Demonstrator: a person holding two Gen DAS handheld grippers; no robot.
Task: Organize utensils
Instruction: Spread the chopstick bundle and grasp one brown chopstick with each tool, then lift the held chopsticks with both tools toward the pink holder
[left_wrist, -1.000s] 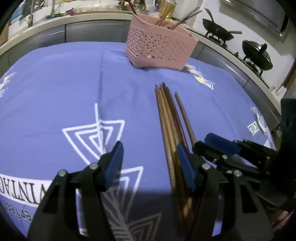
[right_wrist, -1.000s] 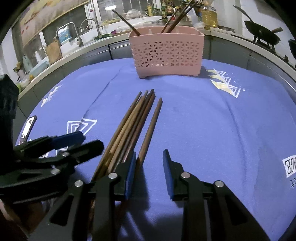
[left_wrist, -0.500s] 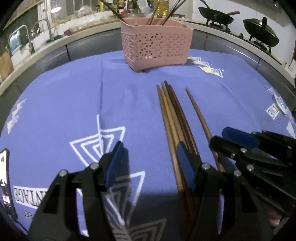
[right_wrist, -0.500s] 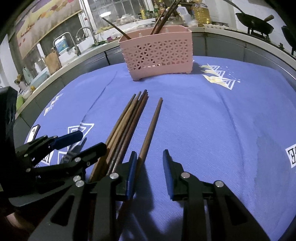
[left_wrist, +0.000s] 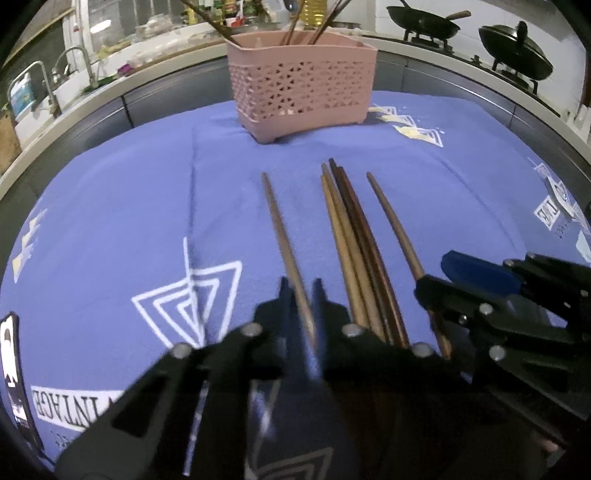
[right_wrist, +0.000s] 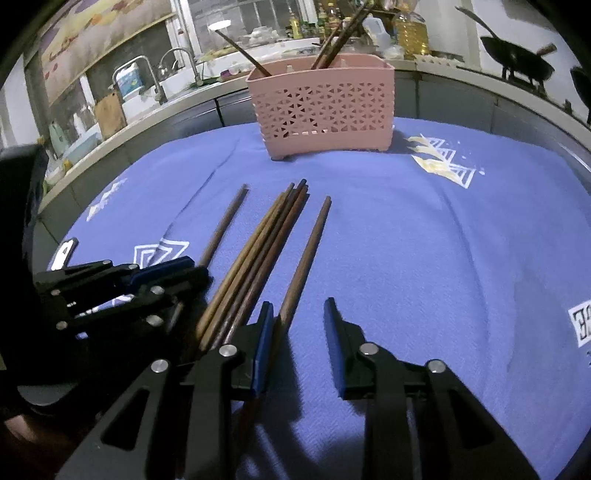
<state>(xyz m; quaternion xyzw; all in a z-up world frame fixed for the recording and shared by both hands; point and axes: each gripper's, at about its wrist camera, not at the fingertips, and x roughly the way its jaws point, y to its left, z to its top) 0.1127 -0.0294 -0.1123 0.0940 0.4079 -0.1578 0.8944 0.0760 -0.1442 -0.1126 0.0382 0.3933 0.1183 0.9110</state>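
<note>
Several wooden chopsticks lie on the blue cloth. My left gripper (left_wrist: 301, 291) is shut on one chopstick (left_wrist: 282, 236), which stands apart to the left of the bundle (left_wrist: 354, 236); it also shows in the right wrist view (right_wrist: 223, 225). My right gripper (right_wrist: 299, 321) is open; a single chopstick (right_wrist: 306, 254) lies beside its left finger, right of the bundle (right_wrist: 258, 254). The left gripper shows in the right wrist view (right_wrist: 192, 273), the right gripper in the left wrist view (left_wrist: 439, 277). A pink basket (left_wrist: 301, 85) (right_wrist: 323, 107) at the far side holds several chopsticks.
The blue cloth (left_wrist: 110, 206) (right_wrist: 443, 258) covers the table. A counter with a sink (right_wrist: 162, 85) runs behind it, and woks (left_wrist: 517, 51) stand on a stove at the back right. A dark object (right_wrist: 62, 254) lies at the cloth's left edge.
My left gripper has shut on one chopstick and drawn it left, apart from the bundle. The right gripper stays open beside the rightmost chopstick.
</note>
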